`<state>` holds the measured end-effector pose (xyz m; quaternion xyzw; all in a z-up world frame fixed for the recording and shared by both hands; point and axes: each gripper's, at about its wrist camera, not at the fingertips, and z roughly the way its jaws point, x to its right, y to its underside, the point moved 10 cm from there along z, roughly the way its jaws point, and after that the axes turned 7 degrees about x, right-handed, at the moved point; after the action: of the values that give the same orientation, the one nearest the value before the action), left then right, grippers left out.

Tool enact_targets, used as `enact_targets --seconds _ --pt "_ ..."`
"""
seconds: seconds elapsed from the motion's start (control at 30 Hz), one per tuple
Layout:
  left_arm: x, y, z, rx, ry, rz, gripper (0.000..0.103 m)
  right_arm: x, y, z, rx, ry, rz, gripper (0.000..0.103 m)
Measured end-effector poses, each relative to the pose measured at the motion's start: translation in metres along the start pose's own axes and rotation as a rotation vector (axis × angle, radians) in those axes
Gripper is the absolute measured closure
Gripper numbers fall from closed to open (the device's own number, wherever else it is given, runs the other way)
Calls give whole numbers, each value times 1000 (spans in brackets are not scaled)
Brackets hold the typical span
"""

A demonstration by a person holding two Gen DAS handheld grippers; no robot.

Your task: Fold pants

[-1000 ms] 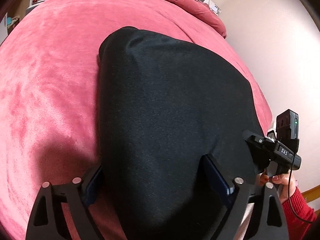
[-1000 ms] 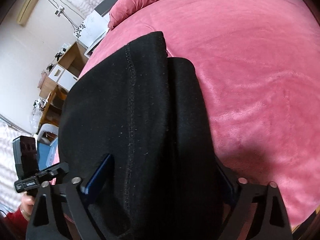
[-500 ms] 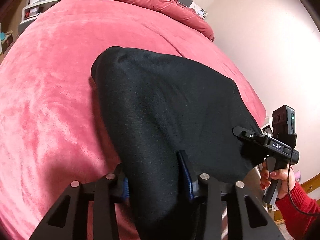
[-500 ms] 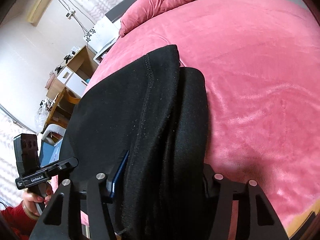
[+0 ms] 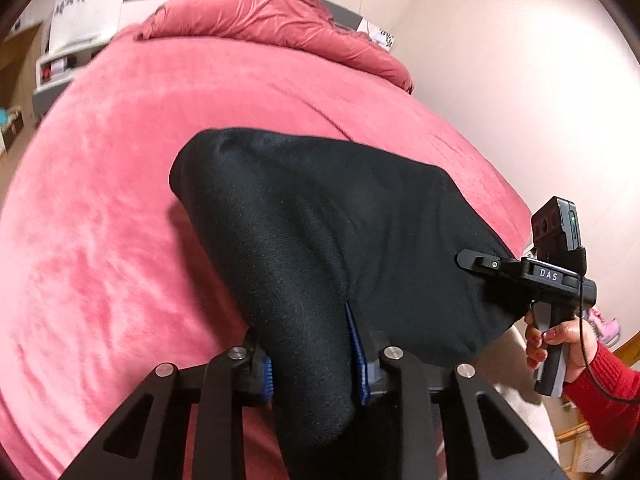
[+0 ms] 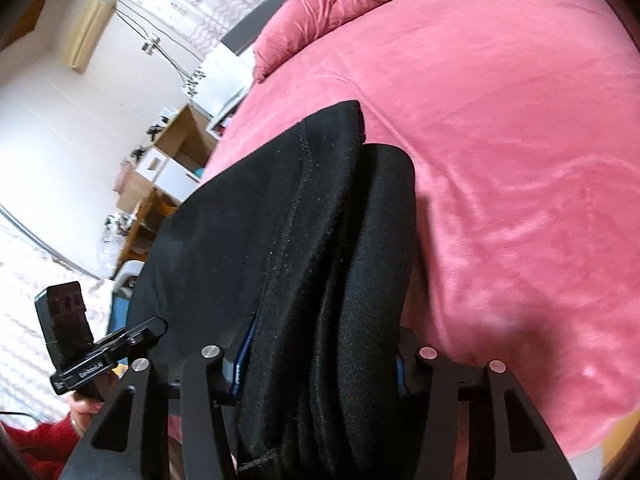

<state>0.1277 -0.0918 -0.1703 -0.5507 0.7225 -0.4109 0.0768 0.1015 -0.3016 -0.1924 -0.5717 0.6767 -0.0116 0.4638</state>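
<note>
Pants [image 5: 320, 232] clamped in left claw [image 5: 312, 364], right claw [image 6: 320, 364].

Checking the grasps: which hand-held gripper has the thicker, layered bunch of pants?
The right hand-held gripper: several stacked folds of the black pants sit between its fingers. The left hand-held gripper pinches one thinner bunch.

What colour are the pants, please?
Plain black pants, clearest in the left wrist view.

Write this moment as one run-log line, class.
stage: fold begun | left gripper: shut on black pants | right gripper: shut on black pants | near edge lifted | far end on pink bedspread
</note>
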Motion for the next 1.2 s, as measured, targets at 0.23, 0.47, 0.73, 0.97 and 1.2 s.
enact_targets --seconds 0.23,0.47,0.73,0.97,1.2 --pt "-13 -18 -24 62 -50 35 75 -25 -1 16 5 -77 34 50" --pt "-46 -71 -20 130 -87 43 75 -63 -60 51 77 -109 -57 50" --pt "-85 -127 23 152 -138 49 74 -67 -122 106 159 -75 -58 50" --pt "-124 -117 75 67 -193 12 62 -19 -123 146 122 -34 42 48" --pt "-159 -92 72 82 -162 -108 30 -12 -117 148 128 -2 25 38"
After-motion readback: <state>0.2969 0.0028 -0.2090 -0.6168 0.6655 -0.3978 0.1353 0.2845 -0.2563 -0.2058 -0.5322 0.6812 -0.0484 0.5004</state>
